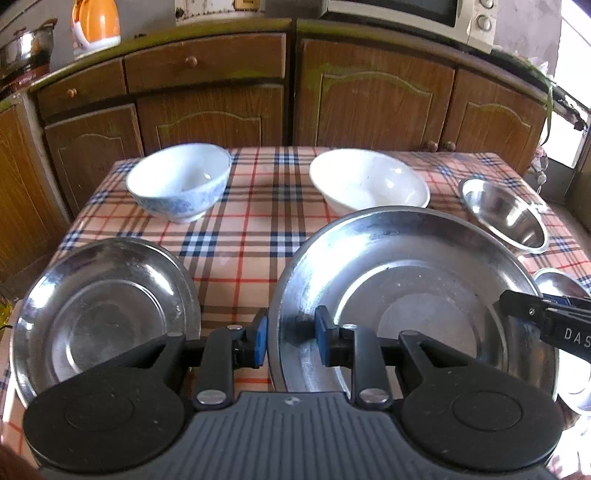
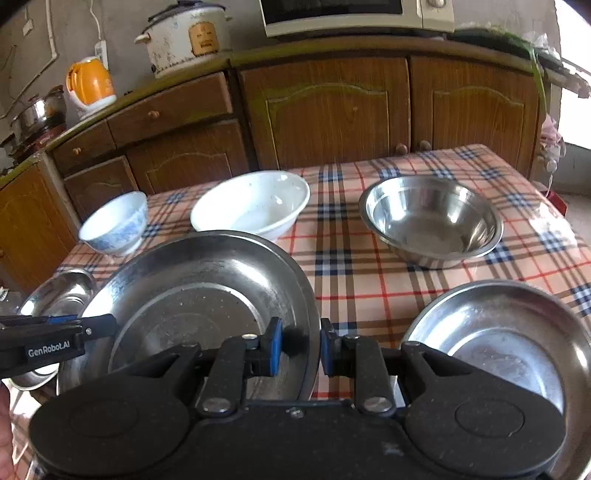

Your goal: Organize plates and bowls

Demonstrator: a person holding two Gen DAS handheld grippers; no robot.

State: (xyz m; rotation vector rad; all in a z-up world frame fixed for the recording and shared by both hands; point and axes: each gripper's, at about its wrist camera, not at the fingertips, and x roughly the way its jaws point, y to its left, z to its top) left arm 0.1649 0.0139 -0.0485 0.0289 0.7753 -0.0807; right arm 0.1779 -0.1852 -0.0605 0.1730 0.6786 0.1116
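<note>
It was a home kitchen: wooden cabinets (image 2: 325, 110), a microwave (image 2: 354, 14), a rice cooker (image 2: 184, 37), an orange kettle (image 2: 88, 81) and a plaid-clothed desk (image 2: 369, 288).

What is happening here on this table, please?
A person holds two grippers on one large steel plate. The left gripper straddles its left rim, the right gripper its right rim; neither looks fully closed. Two smaller steel plates flank it. A blue-patterned bowl, white bowl and steel bowl stand behind, apart.
</note>
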